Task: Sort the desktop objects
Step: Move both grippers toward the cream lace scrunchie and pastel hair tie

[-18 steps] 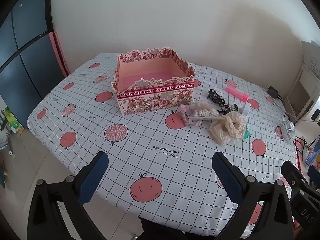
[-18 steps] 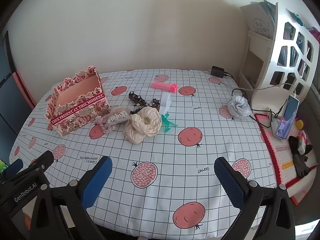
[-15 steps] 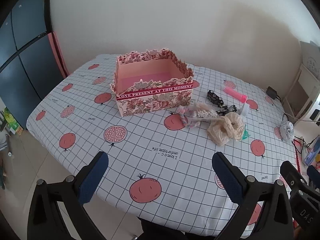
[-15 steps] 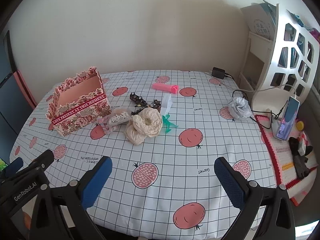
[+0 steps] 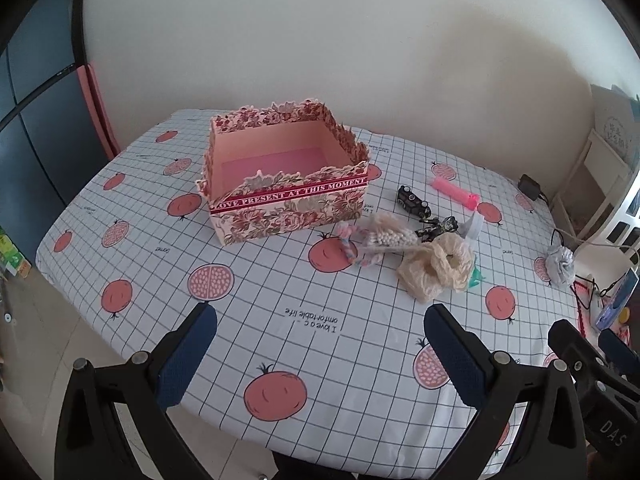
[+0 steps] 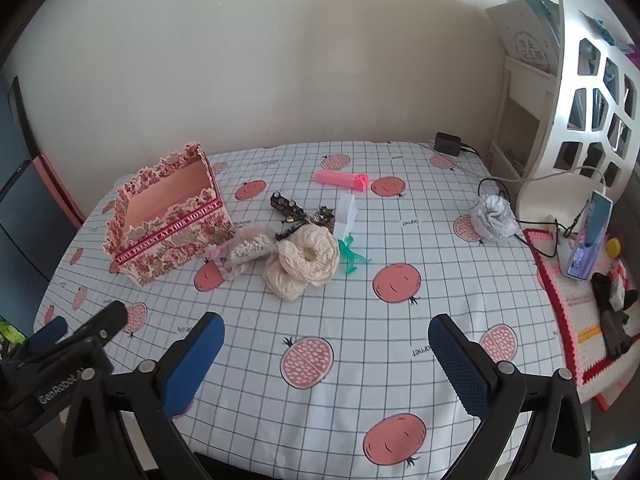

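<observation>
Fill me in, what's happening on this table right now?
Sorting has not begun. Both handheld grippers, the left gripper and the right gripper, hover over the near edge of the table with jaws wide open and empty. The floral box stands empty. Beside it lies a loose pile: cream scrunchies, a bag of white beads, dark clips and a pink tube. A silver scrunchie lies apart near the cables.
</observation>
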Motion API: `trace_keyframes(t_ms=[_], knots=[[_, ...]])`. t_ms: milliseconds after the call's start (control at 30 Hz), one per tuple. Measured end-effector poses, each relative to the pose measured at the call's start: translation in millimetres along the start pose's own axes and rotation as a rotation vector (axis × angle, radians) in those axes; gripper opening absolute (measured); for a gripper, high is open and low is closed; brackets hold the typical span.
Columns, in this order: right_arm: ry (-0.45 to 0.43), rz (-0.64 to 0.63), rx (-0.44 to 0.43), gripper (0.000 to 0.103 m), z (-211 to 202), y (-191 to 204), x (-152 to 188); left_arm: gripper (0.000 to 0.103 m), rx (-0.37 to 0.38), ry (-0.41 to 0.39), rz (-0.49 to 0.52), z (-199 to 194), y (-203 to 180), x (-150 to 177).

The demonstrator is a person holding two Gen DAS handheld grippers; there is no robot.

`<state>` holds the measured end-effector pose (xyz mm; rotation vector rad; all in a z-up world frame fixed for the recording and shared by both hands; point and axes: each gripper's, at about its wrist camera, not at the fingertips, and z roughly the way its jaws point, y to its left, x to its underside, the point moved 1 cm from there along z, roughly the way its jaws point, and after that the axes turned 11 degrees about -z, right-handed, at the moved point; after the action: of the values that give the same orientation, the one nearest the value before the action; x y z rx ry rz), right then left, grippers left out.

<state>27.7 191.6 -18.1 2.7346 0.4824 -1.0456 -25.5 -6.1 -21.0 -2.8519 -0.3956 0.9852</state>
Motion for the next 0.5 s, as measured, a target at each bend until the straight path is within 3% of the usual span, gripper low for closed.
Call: trace_keyframes(t_ms=[500], knots=[[0.002, 0.026, -0.034, 0.103, 25.3, -4.4, -41.0, 0.103, 0.039, 0.03, -0.006, 27.7, -21.1, -42.6]])
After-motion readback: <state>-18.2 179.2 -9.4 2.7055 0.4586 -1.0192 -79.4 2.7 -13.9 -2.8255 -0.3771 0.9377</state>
